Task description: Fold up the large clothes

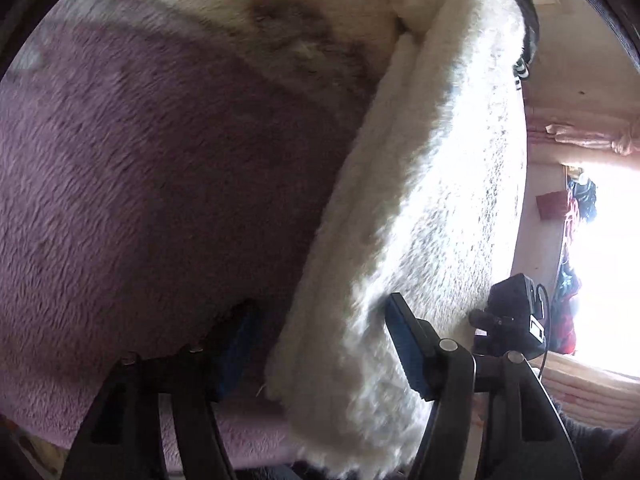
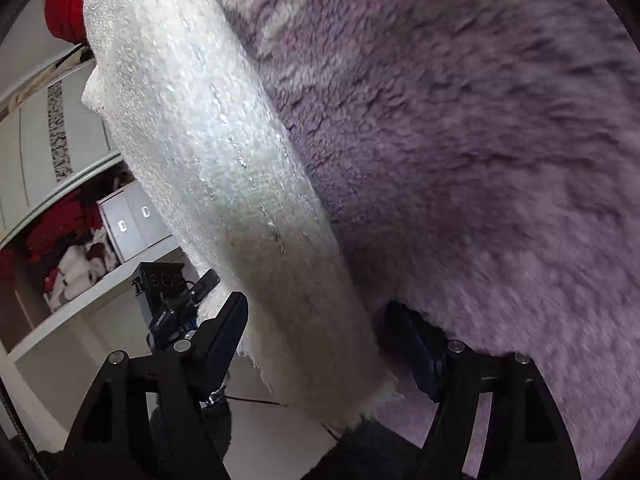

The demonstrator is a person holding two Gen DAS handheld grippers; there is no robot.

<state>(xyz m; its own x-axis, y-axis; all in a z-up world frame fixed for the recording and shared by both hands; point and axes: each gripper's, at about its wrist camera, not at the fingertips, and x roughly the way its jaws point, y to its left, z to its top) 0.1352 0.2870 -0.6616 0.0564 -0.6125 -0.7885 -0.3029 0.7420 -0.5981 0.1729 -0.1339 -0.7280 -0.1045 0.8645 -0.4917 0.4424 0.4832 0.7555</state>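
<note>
Your left gripper sits closest to the lens, its jaws spread apart with the white fleece edge of the garment hanging loosely between them; the blue pads do not press on the cloth. To the left of that edge the garment's purple plush side fills most of your left wrist view, and the left finger is half buried in it. Beyond the white edge you can see the other gripper's black camera housing, a pink curtain and a very bright window that washes out that side.

Your right gripper is also parted, straddling the lower corner of the shimmery white edge without clamping it; the purple plush crowds against the right finger. The garment blocks most of your sight in both views. Off to the left of the right wrist view stand a white shelf stuffed with red and white clothes, a small grey drawer unit and a black device just behind the left finger.
</note>
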